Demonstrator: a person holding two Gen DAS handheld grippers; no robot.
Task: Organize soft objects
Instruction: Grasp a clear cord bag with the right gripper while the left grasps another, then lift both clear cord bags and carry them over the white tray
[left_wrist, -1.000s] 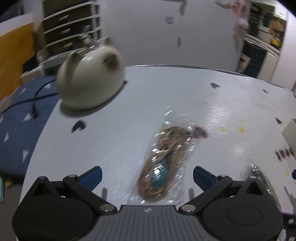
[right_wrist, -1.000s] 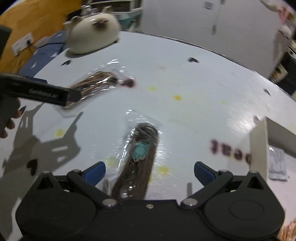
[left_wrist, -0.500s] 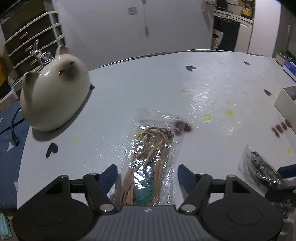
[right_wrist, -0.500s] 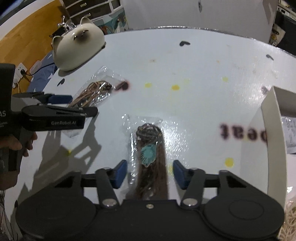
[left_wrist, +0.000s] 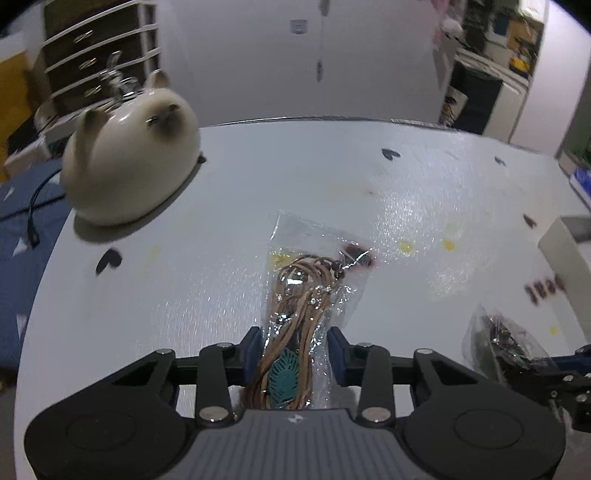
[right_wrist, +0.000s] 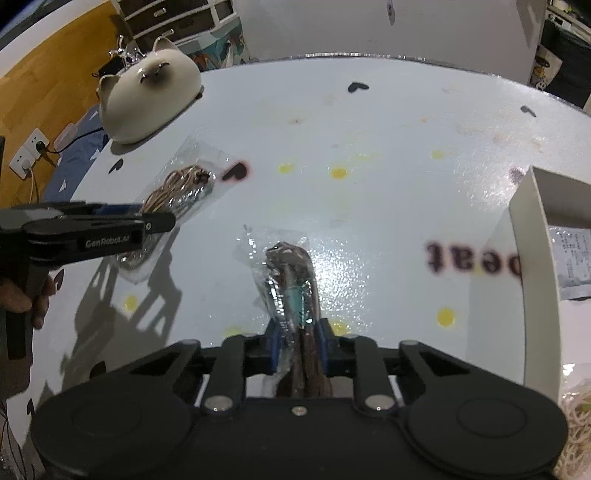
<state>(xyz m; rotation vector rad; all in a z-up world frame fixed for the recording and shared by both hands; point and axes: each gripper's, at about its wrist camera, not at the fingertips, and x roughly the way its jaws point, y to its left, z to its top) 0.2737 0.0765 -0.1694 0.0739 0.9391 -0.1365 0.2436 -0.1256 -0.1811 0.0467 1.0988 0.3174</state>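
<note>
A clear bag of tan cord with a teal leaf pendant lies on the white table. My left gripper has its jaws closing; its blue pads press the crumpled bag from both sides. Seen from the right wrist, the left gripper reaches in from the left over that tan cord bag. A second clear bag of dark brown cord is pinched between the pads of my right gripper, which is shut on it. The same dark bag shows at the lower right in the left wrist view.
A cream cat-shaped figure sits at the table's far left edge, also visible as the cat figure. A white open box stands at the right, holding a paper slip. A hand grips the left tool. Blue floor mat and cables lie beyond the left edge.
Both grippers went from wide open to closed on their bags. Each bag now looks squeezed and crumpled between the pads. Both views rolled slightly.
</note>
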